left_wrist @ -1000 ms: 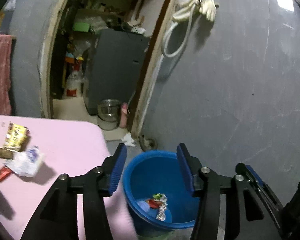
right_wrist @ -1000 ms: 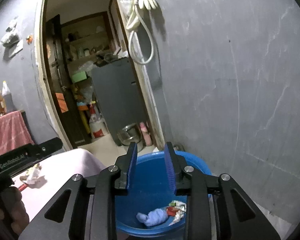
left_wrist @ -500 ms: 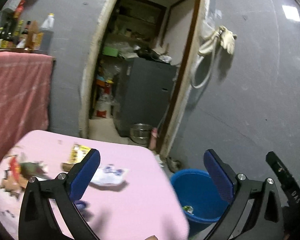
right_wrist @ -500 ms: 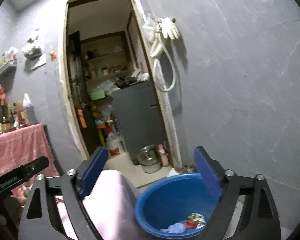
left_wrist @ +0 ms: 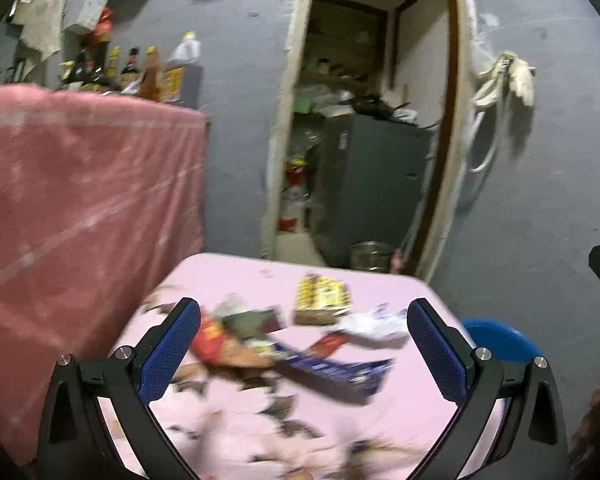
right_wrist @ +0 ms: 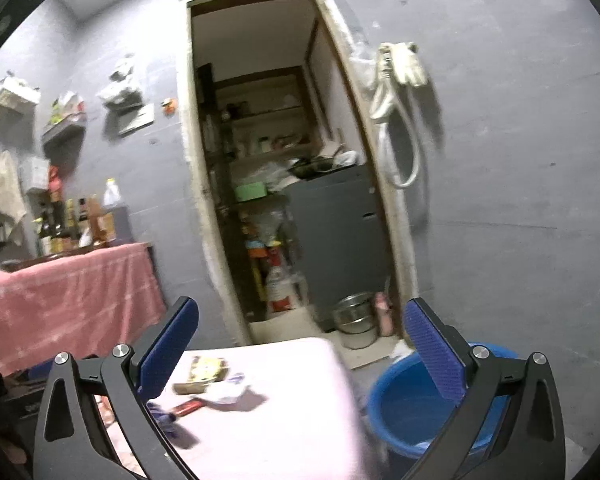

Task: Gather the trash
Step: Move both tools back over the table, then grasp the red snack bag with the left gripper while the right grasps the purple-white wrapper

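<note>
Several pieces of trash lie on a pink table (left_wrist: 236,280): a yellow wrapper (left_wrist: 322,296), a crumpled white wrapper (left_wrist: 374,322), a long blue wrapper (left_wrist: 332,368), a red packet (left_wrist: 212,334). My left gripper (left_wrist: 302,352) is open and empty, above the trash. A blue bucket (left_wrist: 500,344) stands on the floor to the table's right. My right gripper (right_wrist: 300,350) is open and empty, above the table's (right_wrist: 284,420) right edge, with the bucket (right_wrist: 404,408) to its right. The yellow wrapper (right_wrist: 206,368) and white wrapper (right_wrist: 228,390) show there too.
A pink cloth (left_wrist: 80,208) hangs over a counter on the left, with bottles (left_wrist: 140,68) on top. An open doorway (right_wrist: 284,184) leads to a cluttered store room with a grey cabinet (right_wrist: 332,232) and a steel pot (right_wrist: 354,316). White gloves (right_wrist: 400,64) hang on the grey wall.
Both grippers have opened wide and swung left, away from above the bucket toward the table. The trash pile has come under the left gripper.
</note>
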The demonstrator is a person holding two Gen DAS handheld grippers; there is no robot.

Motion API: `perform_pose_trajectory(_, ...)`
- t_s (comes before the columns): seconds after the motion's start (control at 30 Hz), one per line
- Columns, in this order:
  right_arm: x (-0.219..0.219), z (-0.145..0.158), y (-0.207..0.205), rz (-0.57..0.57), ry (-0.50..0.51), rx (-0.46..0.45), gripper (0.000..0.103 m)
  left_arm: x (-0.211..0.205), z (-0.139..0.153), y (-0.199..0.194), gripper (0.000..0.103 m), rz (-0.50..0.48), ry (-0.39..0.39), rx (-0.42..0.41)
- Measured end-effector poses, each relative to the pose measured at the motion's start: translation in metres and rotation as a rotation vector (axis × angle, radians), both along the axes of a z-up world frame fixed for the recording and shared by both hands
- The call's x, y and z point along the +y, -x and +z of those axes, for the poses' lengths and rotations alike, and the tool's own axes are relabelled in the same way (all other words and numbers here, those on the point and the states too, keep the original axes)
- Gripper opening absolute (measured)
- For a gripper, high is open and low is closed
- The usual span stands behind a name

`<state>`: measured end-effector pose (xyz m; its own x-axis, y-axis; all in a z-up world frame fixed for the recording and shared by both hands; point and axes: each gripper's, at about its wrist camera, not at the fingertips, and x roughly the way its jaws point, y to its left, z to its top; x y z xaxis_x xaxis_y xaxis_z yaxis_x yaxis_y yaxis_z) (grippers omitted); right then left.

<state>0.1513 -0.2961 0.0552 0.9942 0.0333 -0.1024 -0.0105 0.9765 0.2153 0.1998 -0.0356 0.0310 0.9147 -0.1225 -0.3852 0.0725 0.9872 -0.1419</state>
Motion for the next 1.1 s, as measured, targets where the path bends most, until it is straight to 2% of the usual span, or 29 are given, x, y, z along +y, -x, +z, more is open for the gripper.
perform_pose_trajectory(0.27,0.052,-0.013,-0.012,0.093,0.034,0.036,0.103,0.053,-0.027,0.005,0.101,0.124,-0.034,0.046)
perform_pose_trajectory(0.43,0.073,-0.025,-0.022,0.134,0.065,0.075,0.103,0.076,-0.042,0.001,0.101,0.149,0.002,0.096)
perform_pose_trajectory(0.6,0.088,-0.036,-0.032,0.164,0.097,0.117,0.103,0.088,-0.048,-0.010,0.101,0.146,0.037,0.130)
perform_pose_trajectory(0.9,0.094,-0.046,-0.059,0.178,0.153,0.192,0.103,0.085,-0.053,-0.036,0.101,0.108,0.107,0.197)
perform_pose_trajectory(1.1,0.089,-0.062,-0.097,0.203,0.136,0.330,0.103,0.083,-0.057,-0.053,0.100,0.075,0.148,0.228)
